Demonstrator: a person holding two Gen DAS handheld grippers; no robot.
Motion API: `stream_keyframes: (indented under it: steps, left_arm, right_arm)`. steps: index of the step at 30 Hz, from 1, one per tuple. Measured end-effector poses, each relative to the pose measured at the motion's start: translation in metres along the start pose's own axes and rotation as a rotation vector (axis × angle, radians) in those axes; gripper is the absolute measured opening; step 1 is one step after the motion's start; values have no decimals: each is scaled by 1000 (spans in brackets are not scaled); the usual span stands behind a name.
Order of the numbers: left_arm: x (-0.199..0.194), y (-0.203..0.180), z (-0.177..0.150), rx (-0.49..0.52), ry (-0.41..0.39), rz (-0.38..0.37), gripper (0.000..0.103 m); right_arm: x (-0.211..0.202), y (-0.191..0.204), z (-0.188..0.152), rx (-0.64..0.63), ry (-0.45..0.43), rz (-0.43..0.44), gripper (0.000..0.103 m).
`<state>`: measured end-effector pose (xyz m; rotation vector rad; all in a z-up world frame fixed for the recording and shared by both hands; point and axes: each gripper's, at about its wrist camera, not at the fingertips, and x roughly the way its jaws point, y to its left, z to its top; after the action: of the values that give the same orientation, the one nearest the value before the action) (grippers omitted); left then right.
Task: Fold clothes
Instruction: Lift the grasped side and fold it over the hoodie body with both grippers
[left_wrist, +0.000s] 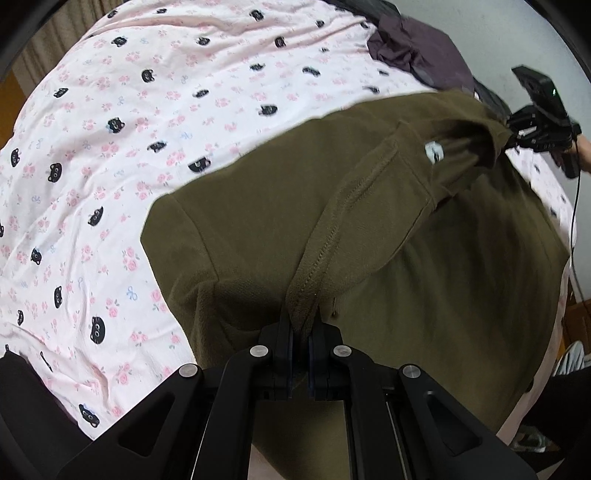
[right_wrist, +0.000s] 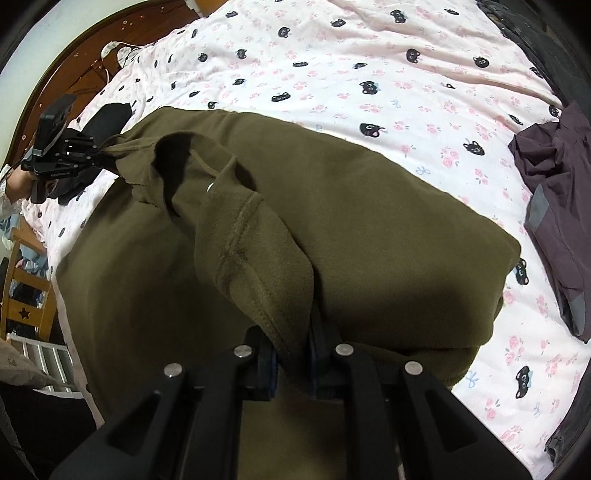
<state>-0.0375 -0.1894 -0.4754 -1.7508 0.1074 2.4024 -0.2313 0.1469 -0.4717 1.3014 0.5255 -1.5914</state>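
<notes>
Both our grippers pinch the olive fleece's collar edge over the bed.

Our left gripper (left_wrist: 301, 332) clamps the olive fleece (left_wrist: 369, 229); our right gripper (right_wrist: 291, 350), jaws opening, still has cloth between them. We judge it soft, thick, floppy: best held at seams, above the pink sheet (left_wrist: 110, 147).

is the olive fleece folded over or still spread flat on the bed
Folded over: the olive fleece lies doubled on the pink sheet, a rounded fold along its right edge, collar still bunched on top.

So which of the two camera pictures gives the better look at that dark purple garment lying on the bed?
The right wrist view: the dark purple garment lies spread at the right edge, showing its folds and a grey patch, apart from the olive fleece. The left wrist view shows it only small and crumpled at the far top, partly behind the fleece.
</notes>
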Motion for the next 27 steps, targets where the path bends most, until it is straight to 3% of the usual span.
stream_keyframes:
  steps: [5,12,17,21,24,27]
  left_arm:
    - [13,-7,-12,30,50,28,5]
    - [24,-27,-24,137,102,94,6]
    - [16,-38,-43,170,128,92,7]
    - [3,-41,-57,159,140,100,8]
    - [-10,-43,-49,121,110,128,8]
    - [-18,-44,-35,71,96,208,10]
  right_arm:
    - [9,10,-9,-42,40,-1,18]
    - [27,37,-26,-205,115,-102,47]
    - [25,59,-47,-270,159,-71,60]
    - [16,65,-58,-252,193,-9,60]
    - [-5,61,-46,-156,125,59,60]
    - [-28,52,-25,-48,16,116,65]
